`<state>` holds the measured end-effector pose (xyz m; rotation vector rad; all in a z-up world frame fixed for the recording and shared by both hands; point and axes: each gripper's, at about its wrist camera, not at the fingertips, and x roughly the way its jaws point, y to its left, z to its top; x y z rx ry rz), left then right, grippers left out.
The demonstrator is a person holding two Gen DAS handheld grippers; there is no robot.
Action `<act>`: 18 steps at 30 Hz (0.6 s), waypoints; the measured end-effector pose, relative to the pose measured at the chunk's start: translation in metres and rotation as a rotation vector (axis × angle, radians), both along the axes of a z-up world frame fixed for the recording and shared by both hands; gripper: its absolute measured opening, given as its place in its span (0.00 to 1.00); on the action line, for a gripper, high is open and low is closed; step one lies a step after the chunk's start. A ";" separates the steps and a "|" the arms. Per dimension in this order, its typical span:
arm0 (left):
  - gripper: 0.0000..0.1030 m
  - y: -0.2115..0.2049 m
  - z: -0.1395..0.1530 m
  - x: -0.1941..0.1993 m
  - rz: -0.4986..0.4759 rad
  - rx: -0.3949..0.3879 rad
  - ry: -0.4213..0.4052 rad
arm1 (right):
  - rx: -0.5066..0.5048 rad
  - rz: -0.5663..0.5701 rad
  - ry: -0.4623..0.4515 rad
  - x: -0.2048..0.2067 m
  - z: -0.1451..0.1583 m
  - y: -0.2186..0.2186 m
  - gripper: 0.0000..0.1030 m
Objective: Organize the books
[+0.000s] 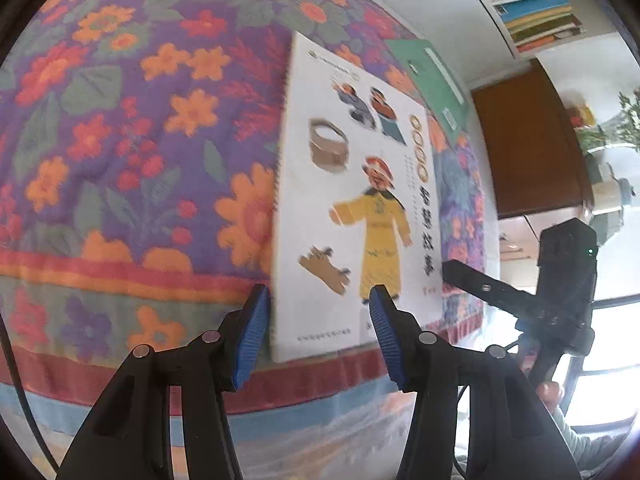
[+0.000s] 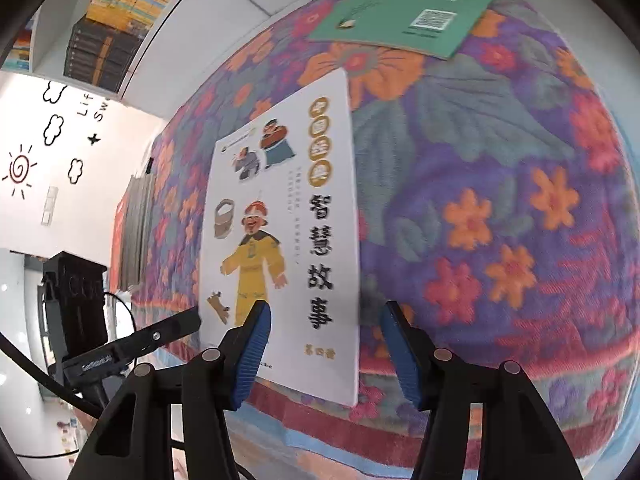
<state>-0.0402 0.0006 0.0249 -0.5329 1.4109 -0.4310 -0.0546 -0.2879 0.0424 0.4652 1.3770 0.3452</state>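
Two books lay flat on a flowery blanket. The white book had a man in a yellow robe on its cover. It lay near the blanket's striped front edge. The green book lay farther back, close to the white one's far corner but not touching it.

The left tool hung over the white book's near end, tilted down. Its blue pads stood apart and pinched nothing. One pad sat just past the book's left edge and the other sat over the cover.

The right tool hung over the same book's near end too. Its blue pads also stood apart with nothing squeezed between them. One pad sat over the cover and the other sat past the book's right edge, over the blanket.

More books stood packed on a white shelf behind the blanket. A stack of dark books rested at the blanket's far left side.
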 end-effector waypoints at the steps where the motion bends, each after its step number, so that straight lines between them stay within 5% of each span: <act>1: 0.47 -0.003 -0.001 -0.002 0.002 0.003 -0.016 | -0.008 -0.003 -0.007 -0.004 0.000 0.000 0.49; 3: 0.39 -0.003 0.001 -0.005 0.017 -0.047 -0.036 | -0.018 -0.024 -0.024 -0.011 0.001 0.000 0.44; 4: 0.31 0.003 0.003 -0.008 0.044 -0.138 -0.032 | -0.012 -0.034 -0.021 -0.014 0.000 0.001 0.41; 5: 0.30 0.009 0.006 -0.009 0.102 -0.314 -0.019 | -0.019 -0.049 -0.028 -0.016 0.000 0.001 0.41; 7: 0.30 0.012 0.021 -0.007 0.145 -0.435 -0.042 | -0.013 -0.059 -0.026 -0.014 0.000 0.006 0.40; 12: 0.28 -0.022 0.042 0.003 0.027 -0.201 -0.125 | 0.067 -0.115 0.004 -0.016 -0.004 -0.004 0.40; 14: 0.15 -0.032 0.030 0.008 0.018 -0.132 -0.102 | 0.080 -0.124 0.009 -0.017 -0.006 -0.004 0.40; 18: 0.10 -0.034 0.008 0.012 0.067 -0.155 -0.044 | 0.123 -0.149 0.028 -0.020 -0.009 -0.016 0.40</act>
